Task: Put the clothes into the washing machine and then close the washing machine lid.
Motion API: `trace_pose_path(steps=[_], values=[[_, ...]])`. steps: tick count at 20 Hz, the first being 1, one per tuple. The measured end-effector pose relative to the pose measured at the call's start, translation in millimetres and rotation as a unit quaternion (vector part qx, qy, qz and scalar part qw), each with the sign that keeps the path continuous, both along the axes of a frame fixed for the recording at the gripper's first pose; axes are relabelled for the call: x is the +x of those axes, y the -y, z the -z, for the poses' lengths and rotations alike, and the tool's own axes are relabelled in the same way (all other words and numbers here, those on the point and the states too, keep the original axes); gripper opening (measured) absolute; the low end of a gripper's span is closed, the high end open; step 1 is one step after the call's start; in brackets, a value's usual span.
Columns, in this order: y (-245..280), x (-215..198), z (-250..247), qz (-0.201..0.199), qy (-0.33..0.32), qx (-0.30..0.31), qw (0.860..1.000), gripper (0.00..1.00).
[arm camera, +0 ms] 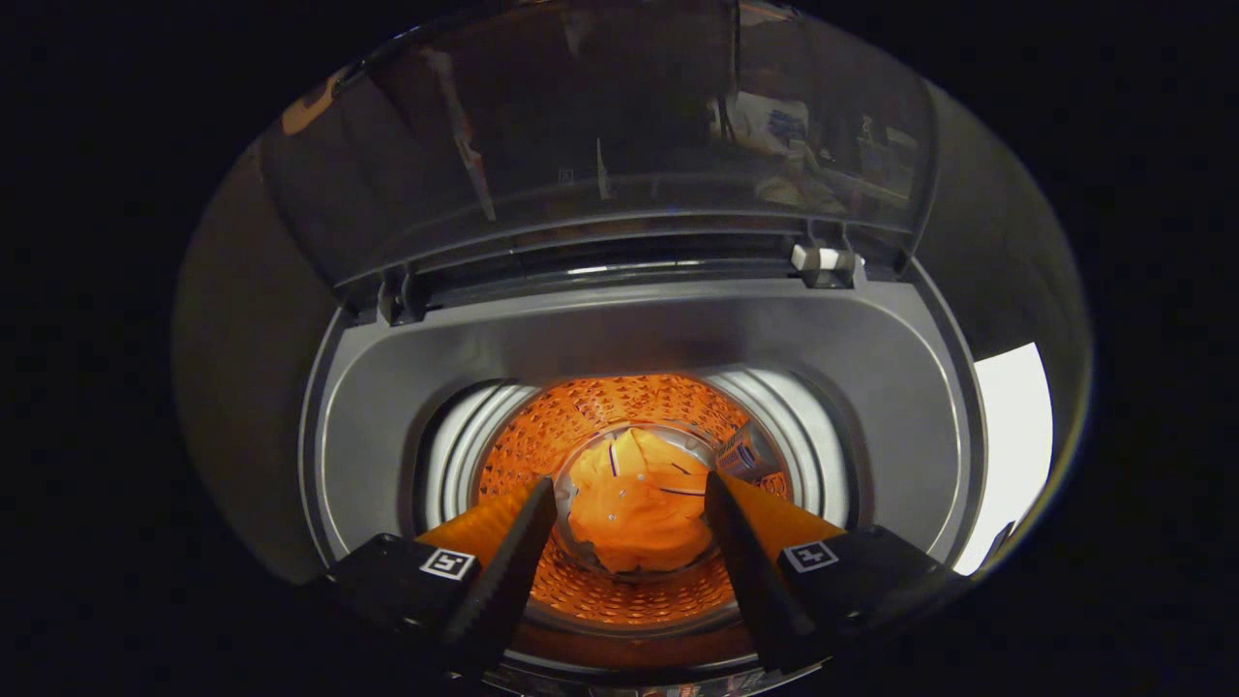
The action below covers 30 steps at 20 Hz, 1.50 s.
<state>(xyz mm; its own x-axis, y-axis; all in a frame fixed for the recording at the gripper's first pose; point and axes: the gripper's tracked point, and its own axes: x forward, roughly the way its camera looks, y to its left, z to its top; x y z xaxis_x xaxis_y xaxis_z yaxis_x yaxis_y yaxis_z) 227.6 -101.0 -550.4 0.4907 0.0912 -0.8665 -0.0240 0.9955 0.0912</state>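
I look straight down into a top-loading washing machine (pixel 852 368) with a grey top deck. An orange garment (pixel 634 508) lies bunched at the bottom of the perforated drum (pixel 619 407), seen between and beyond my fingers. My gripper (pixel 629 494) hangs open above the drum mouth, nothing between its fingers, well clear of the garment. The transparent lid (pixel 600 145) stands raised at the far side of the machine, held on two hinges (pixel 823 263).
The drum's pale ribbed rim (pixel 465 445) rings the opening. A label or tag (pixel 740 455) sits on the drum wall just ahead of the right finger. A bright white patch (pixel 1012 436) lies beyond the machine's right side.
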Motion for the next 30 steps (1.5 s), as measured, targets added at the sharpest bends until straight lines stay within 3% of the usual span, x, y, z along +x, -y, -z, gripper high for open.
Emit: trace_pose_path(steps=[9,20,26,30], values=[[6.0,10.0,-115.4,0.004,0.1,0.015,0.995,0.99],[-13.9,71.4,-284.4,-0.017,0.252,0.034,0.967,0.99],[-21.9,118.2,-314.5,-0.021,0.286,0.032,0.957,0.99],[-18.4,147.1,-309.7,-0.015,0.284,0.026,0.958,0.99]])
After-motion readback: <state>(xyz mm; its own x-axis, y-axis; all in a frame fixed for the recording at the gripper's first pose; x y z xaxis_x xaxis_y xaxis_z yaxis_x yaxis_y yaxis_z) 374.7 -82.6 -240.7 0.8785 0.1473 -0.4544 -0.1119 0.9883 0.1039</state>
